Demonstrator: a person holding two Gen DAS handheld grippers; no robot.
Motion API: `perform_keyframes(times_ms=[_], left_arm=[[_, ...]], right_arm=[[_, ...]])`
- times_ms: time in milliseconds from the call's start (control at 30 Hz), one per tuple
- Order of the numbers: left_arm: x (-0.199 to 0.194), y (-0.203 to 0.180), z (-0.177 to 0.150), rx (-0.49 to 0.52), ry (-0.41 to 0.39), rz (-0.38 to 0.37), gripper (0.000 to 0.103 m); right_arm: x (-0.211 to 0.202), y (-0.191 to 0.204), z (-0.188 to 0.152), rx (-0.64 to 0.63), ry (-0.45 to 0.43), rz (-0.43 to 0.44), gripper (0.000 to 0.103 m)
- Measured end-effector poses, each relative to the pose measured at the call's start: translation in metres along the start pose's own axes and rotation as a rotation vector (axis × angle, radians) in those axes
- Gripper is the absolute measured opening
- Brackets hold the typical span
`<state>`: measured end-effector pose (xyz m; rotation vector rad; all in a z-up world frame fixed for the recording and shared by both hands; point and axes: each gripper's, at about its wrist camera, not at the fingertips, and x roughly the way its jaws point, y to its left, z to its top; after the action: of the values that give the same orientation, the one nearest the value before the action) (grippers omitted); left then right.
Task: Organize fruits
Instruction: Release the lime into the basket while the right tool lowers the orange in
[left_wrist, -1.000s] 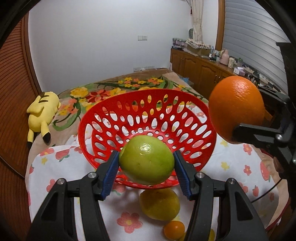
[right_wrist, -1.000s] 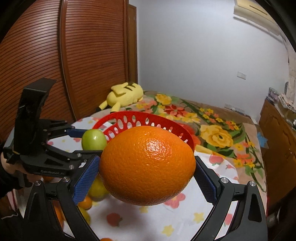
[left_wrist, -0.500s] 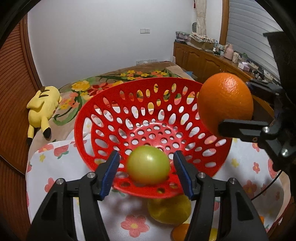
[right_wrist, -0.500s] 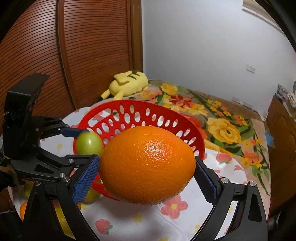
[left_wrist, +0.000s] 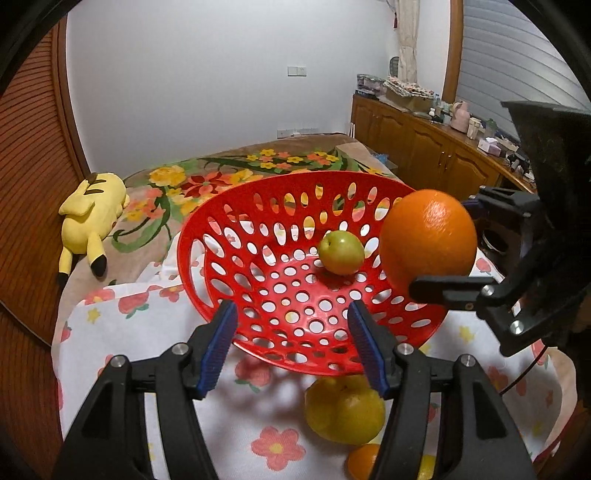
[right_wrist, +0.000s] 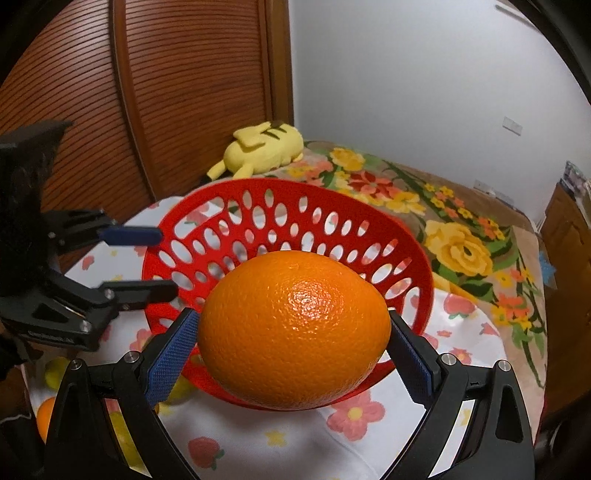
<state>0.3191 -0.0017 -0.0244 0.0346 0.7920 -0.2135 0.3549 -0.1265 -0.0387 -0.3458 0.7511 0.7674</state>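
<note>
Orange (right_wrist: 294, 330) gripped by right claw (right_wrist: 293, 347) above red basket (right_wrist: 419, 258).

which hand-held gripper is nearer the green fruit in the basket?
Right, narrowly. The right hand-held gripper, shut on the orange, hangs just beside the green fruit. The left hand-held gripper sits at the red basket's near rim, empty.

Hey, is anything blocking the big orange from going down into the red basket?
Nothing visible does. The orange sits clamped in the right hand-held gripper at the red basket rim; the green fruit inside lies off to one side.
</note>
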Motion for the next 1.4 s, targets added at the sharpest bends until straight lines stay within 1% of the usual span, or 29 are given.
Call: perform_keyframes(times_ms=[433, 567, 733, 933, 1067, 1200, 1400], left_arm=[[-0.020, 0.005, -0.001, -0.016, -0.046, -0.014, 0.064], [-0.023, 0.008, -0.003, -0.019, -0.050, -0.013, 0.064], [-0.023, 0.010, -0.005, -0.024, -0.050, -0.016, 0.065], [-0.023, 0.011, -0.006, -0.028, -0.050, -0.020, 0.065], [-0.023, 0.012, -0.009, -0.032, -0.052, -0.022, 0.065], [-0.025, 0.014, -0.011, -0.036, -0.051, -0.025, 0.065], [-0.036, 0.012, -0.016, -0.039, -0.062, -0.025, 0.066]], right_arm=[[0.022, 0.016, 0.000, -0.040, 0.076, 0.036, 0.099], [0.031, 0.021, 0.000, -0.058, 0.105, 0.041, 0.099], [0.038, 0.020, 0.002, -0.046, 0.136, 0.060, 0.099], [0.050, 0.020, 0.004, -0.055, 0.172, 0.044, 0.100], [0.056, 0.022, 0.006, -0.064, 0.196, 0.008, 0.101], [0.052, 0.016, 0.013, -0.040, 0.174, 0.004, 0.099], [0.032, 0.014, 0.020, -0.022, 0.124, -0.005, 0.099]])
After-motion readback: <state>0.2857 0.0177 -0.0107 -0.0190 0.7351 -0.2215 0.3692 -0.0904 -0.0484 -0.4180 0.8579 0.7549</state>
